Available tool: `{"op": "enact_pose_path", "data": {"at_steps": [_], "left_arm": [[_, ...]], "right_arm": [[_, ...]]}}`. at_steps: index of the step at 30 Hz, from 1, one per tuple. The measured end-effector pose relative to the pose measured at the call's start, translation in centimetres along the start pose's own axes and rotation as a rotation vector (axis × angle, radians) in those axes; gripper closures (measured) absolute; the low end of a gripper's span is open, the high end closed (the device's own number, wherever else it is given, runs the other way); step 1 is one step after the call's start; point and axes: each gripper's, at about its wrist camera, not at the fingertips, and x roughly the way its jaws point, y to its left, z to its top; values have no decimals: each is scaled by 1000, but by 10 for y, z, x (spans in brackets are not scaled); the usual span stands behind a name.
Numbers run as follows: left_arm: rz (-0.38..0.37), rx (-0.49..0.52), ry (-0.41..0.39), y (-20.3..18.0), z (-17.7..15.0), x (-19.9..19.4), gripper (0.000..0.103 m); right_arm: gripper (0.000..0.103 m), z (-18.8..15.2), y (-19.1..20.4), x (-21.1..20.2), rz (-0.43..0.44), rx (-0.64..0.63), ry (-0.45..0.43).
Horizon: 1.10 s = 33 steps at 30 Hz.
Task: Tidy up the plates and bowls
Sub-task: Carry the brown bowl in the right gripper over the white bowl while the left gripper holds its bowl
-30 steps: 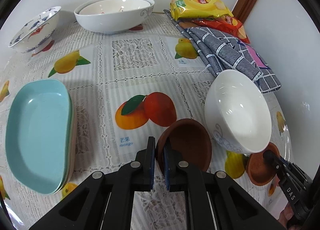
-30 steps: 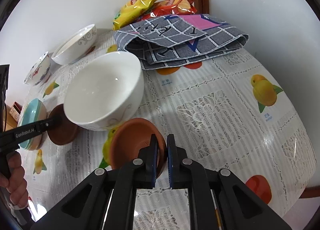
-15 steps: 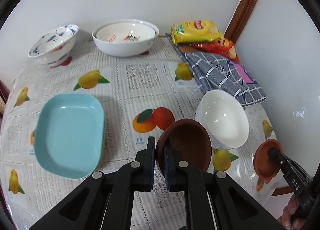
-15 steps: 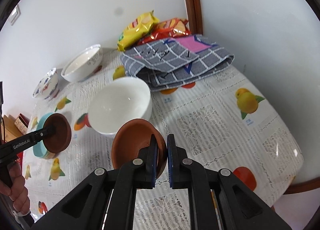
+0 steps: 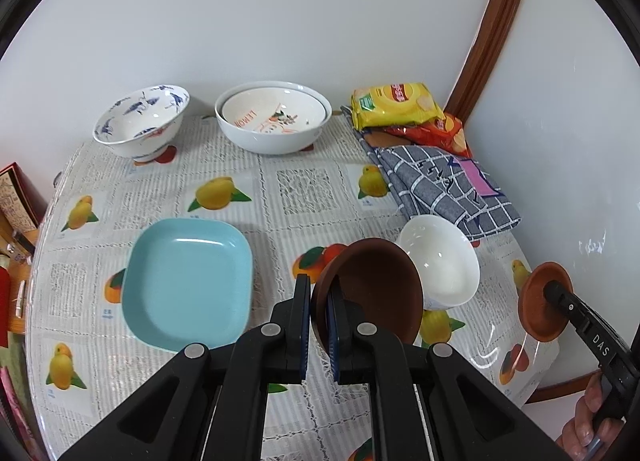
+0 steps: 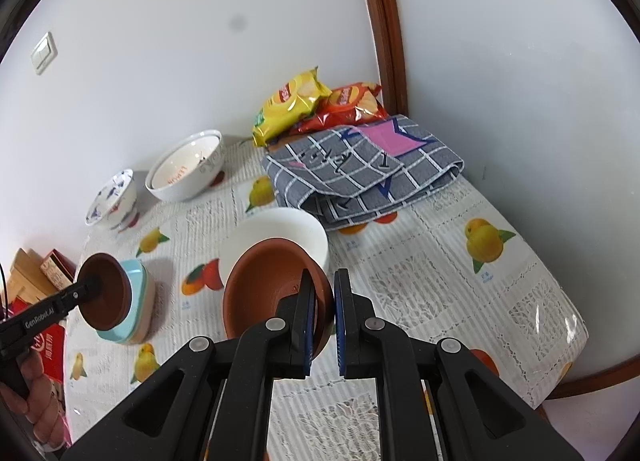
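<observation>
Saucers, two, brown clay, stiff and brittle: dark saucer (image 5: pixel 372 293) pinched by its near rim in my left gripper (image 5: pixel 318 325), terracotta saucer (image 6: pixel 276 293) likewise in my right gripper (image 6: pixel 322 321), both aloft.

Two bowls (image 5: pixel 274 123) nest at the back, chip bags (image 5: pixel 396 105) to their right.

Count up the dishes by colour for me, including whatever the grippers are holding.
Brown: 2, dark brown saucer in the left gripper, terracotta saucer in the right gripper
Plain white: 1, white bowl
Patterned white: 3, blue-patterned bowl, nested bowls
Light blue: 1, blue dish
Total: 7
</observation>
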Motion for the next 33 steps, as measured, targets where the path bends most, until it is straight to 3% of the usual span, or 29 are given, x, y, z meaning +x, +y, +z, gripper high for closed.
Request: {"op": "enact_pose_path", "data": {"at_steps": [14,33], "left_arm": [[31,-31,-31,19,18,-9,95],[61,-51,21,34,37,39,95]], "right_arm": [[94,17,18,12,30,-22,-6],[94,22,29,88,6,-51,99]]}}
